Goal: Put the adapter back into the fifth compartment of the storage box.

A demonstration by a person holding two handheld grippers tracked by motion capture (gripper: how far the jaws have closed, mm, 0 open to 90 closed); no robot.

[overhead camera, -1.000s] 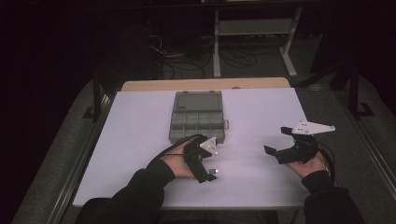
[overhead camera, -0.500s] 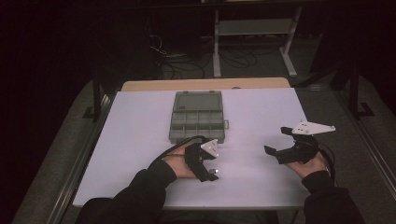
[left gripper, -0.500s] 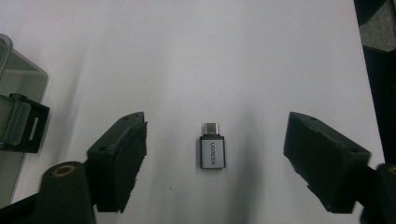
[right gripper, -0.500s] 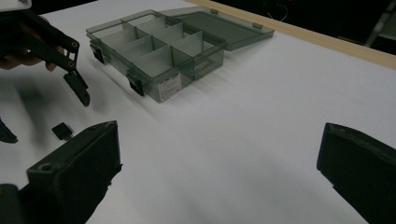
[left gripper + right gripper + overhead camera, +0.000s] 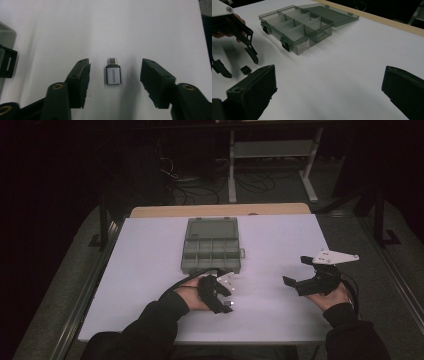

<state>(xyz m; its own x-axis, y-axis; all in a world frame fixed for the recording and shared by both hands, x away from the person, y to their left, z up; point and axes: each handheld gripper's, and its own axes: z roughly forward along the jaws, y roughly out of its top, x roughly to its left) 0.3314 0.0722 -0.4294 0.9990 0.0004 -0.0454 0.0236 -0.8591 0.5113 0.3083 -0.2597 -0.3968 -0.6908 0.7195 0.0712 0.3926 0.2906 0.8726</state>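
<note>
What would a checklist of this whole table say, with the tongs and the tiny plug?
Surface: white table top, bare around the work.
Job's things: small USB adapter lies flat between the left tongs, untouched; compartment box open, its lid folded back, its compartments look empty.
Clutter: nothing seen.
Grippers: left tongs' jaws have just been closing around the adapter, gaps remain on both sides; right tongs open, hold nothing.
Cables: black cable trails from the left tongs.
Surroundings: dark room, white stand and floor cables behind the table.

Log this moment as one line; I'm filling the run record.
left claw: closing around USB adapter, not touching | right claw: open, empty | organizer box: lid open
</note>
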